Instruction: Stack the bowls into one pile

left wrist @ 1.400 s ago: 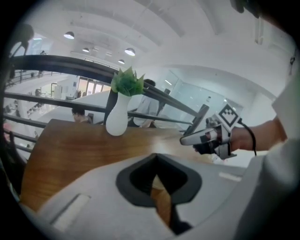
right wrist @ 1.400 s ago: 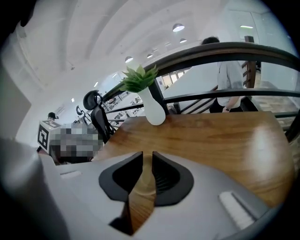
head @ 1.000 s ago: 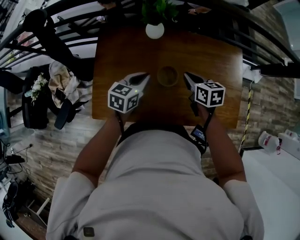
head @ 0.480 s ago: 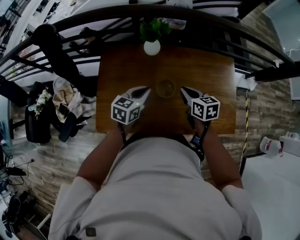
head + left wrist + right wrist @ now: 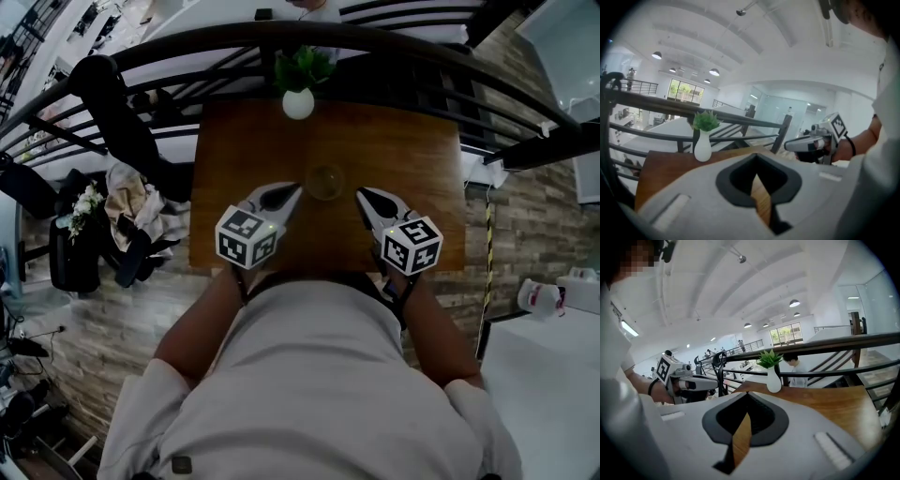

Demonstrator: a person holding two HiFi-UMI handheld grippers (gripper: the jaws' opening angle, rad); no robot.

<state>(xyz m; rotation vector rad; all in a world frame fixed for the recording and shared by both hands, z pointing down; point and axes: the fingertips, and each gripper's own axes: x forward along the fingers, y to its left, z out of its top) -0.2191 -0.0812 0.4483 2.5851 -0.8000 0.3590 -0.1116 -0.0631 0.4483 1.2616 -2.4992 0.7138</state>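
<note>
Both tools have come up and back toward the person over the last second, and their marker cubes now sit lower in the head view. The left tool [image 5: 293, 190] has its jaws together, tips meeting. Only a sliver of wood shows through the slot behind them, and nothing is caught there. The right tool [image 5: 361, 195] is closed the same way and also carries nothing. Each one points toward the upper middle of the frame, slightly tilted down, with a bare forearm behind it.

Between the two tips, just above them in the head view and touching neither, the bowls [image 5: 325, 181] stand as one small round pile. It is too small to count how many are in it. They rest near the centre of the brown wooden table [image 5: 412, 150]. At its far edge, top centre, stands a white vase [image 5: 298, 102] with a green plant. A black railing [image 5: 394, 45] curves across behind the table. The person's pale shirt [image 5: 309, 375] fills the lower half of the frame.
</note>
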